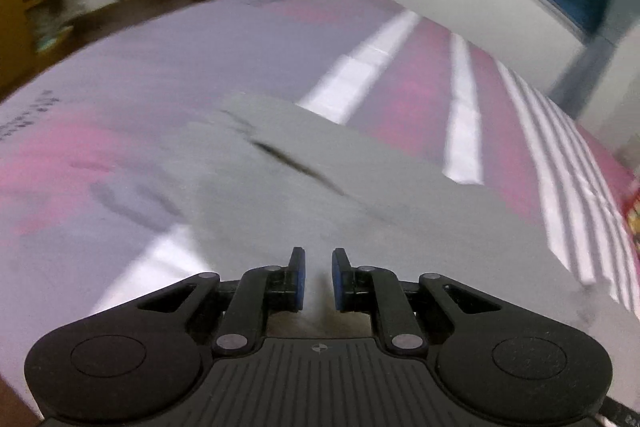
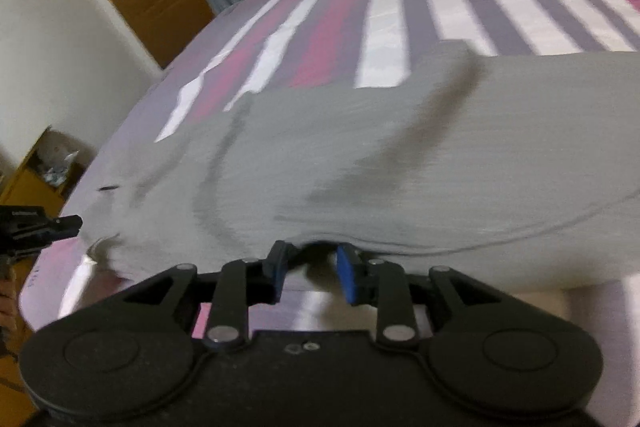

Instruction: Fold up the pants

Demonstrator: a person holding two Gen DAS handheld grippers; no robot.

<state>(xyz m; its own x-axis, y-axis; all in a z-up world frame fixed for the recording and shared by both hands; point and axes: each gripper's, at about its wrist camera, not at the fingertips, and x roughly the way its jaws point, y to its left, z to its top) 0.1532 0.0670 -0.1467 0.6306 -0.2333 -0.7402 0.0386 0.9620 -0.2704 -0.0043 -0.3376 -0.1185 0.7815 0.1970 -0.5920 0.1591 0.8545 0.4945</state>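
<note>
Left view: the gray pants [image 1: 320, 179] lie spread on the striped bed [image 1: 420, 75]. The left gripper [image 1: 318, 279] has its jaws almost together, with nothing seen between them.

Right view: the right gripper [image 2: 310, 271] is at the near edge of the pants [image 2: 400, 147]. Its jaws are apart and hold nothing. I think most of the folding is still left.

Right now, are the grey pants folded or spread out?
Mostly spread: the grey pants lie across the striped bedsheet, with one raised crease. Whether layers are doubled, cannot tell.
</note>
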